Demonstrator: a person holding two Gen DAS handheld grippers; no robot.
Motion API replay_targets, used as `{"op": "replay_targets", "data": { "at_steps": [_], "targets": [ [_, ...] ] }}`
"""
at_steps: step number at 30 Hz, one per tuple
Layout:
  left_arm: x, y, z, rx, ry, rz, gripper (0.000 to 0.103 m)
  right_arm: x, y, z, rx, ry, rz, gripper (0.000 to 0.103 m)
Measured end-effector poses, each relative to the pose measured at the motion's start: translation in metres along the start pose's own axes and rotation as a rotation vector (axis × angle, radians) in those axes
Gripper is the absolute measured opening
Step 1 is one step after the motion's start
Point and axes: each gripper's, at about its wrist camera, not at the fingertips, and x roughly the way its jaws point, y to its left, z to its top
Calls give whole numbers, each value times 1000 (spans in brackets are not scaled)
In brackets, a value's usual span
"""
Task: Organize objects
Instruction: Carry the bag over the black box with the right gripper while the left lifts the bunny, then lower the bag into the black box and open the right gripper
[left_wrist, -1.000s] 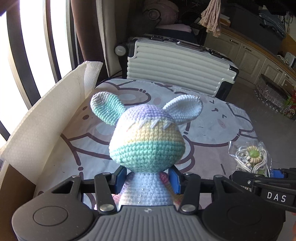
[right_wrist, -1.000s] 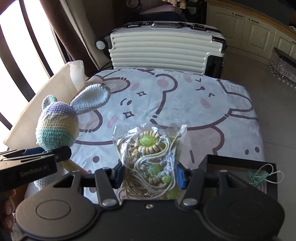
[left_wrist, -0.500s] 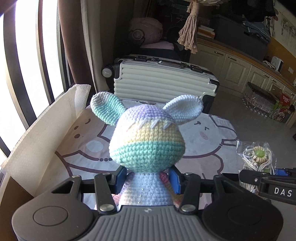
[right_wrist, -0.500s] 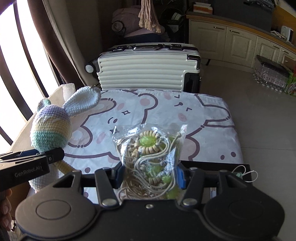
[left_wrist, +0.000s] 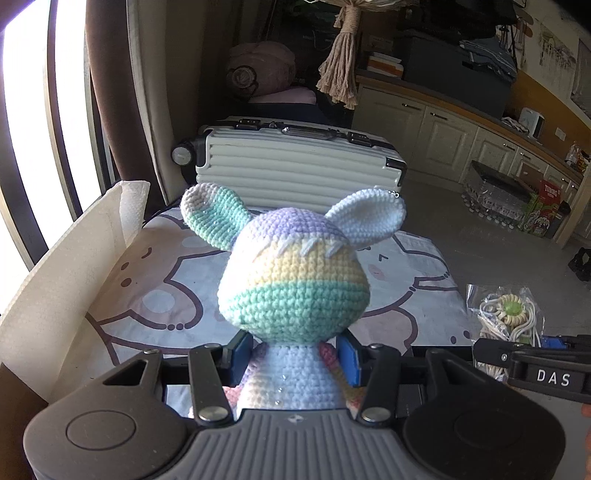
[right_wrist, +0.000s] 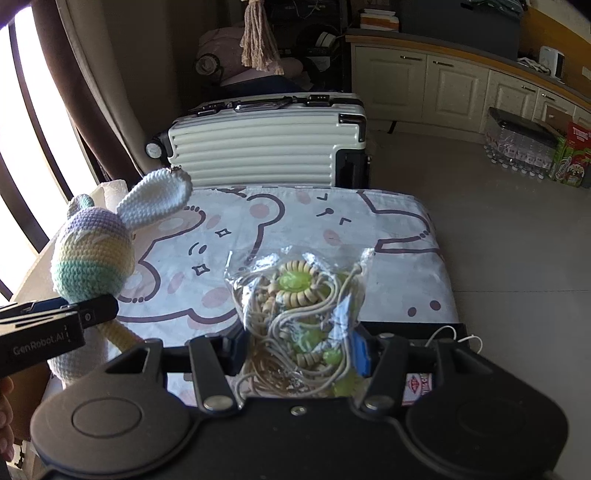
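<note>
Crocheted yarn made the whole doll (left_wrist: 293, 291): a round head in bands of lilac, pale yellow and mint green, two rounded ears spread to the sides, and a narrow pale blue body below. My left tool (left_wrist: 294, 358) was clamped on that body just under the head, its blue pads pressing from both sides. The doll stood upright in the grip, its long axis running up from the tool, the back of its head turned toward my camera. It hung above the surface (left_wrist: 155, 295), which was covered by a smooth cloth with cartoon bears drawn in brown lines.

My right tool (right_wrist: 301, 352) was closed on a crinkled clear plastic bag (right_wrist: 299, 302), full of cream cords, ribbed beige beads and green round pieces. The bag stood up from the pads, also above the surface.

Behind the surface lay a ribbed, hard, cream suitcase (right_wrist: 258, 147) on its side.
</note>
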Motion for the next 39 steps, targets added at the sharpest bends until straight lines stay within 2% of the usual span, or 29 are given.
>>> {"op": "replay_targets", "data": {
  "at_steps": [11, 16, 27, 34, 37, 38, 39],
  "targets": [
    [16, -21, 4, 30, 5, -52, 50, 49, -54, -16, 65, 103, -91, 55],
    [24, -26, 7, 35, 11, -72, 50, 76, -69, -23, 81, 148, -107, 55],
    [43, -24, 8, 84, 25, -86, 50, 147, -74, -39, 100, 289, -126, 56],
    [59, -19, 9, 95, 47, -88, 50, 172, -66, -41, 93, 315, -97, 56],
    [64, -21, 9, 102, 51, -101, 50, 177, -64, -43, 97, 328, -66, 61],
    [66, -22, 9, 106, 51, -105, 50, 177, -64, -43, 100, 328, -54, 67],
    [67, -24, 9, 110, 52, -109, 50, 176, -65, -42, 102, 325, -48, 79]
  ]
}}
